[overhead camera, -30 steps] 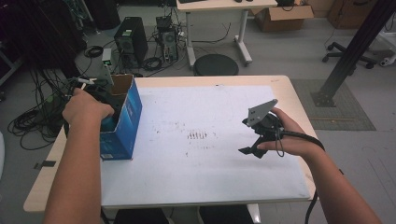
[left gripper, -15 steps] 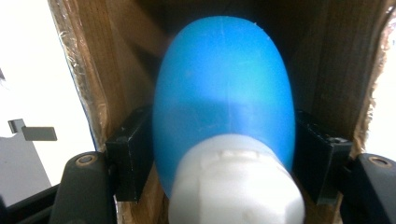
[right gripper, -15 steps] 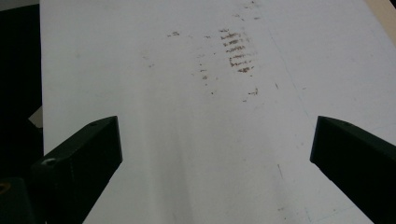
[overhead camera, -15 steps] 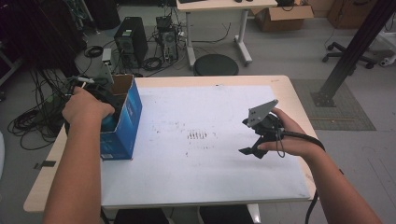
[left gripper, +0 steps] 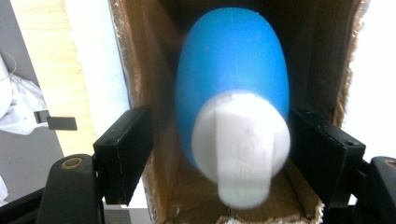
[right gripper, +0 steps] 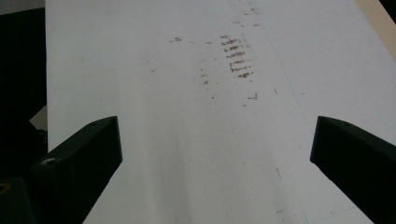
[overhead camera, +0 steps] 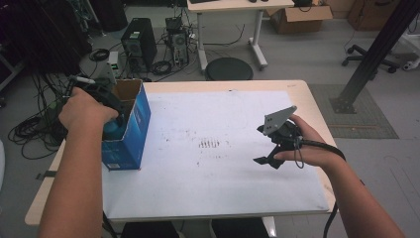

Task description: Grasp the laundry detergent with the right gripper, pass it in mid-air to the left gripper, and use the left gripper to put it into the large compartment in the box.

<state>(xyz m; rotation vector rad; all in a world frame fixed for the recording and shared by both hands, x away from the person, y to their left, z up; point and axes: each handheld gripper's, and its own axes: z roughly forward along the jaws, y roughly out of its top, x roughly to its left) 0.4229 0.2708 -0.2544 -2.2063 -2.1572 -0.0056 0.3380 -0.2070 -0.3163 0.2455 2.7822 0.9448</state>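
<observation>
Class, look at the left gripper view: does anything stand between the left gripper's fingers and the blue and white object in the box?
Partly. The left gripper straddles the blue and white object; the box's cardboard wall lies between the left finger and it. The jaws have just been opening.

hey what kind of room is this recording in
Probably a lab or workshop. Desktop computer towers and tangled cables sit on the floor behind the table, with a cardboard box under a second desk.
</observation>
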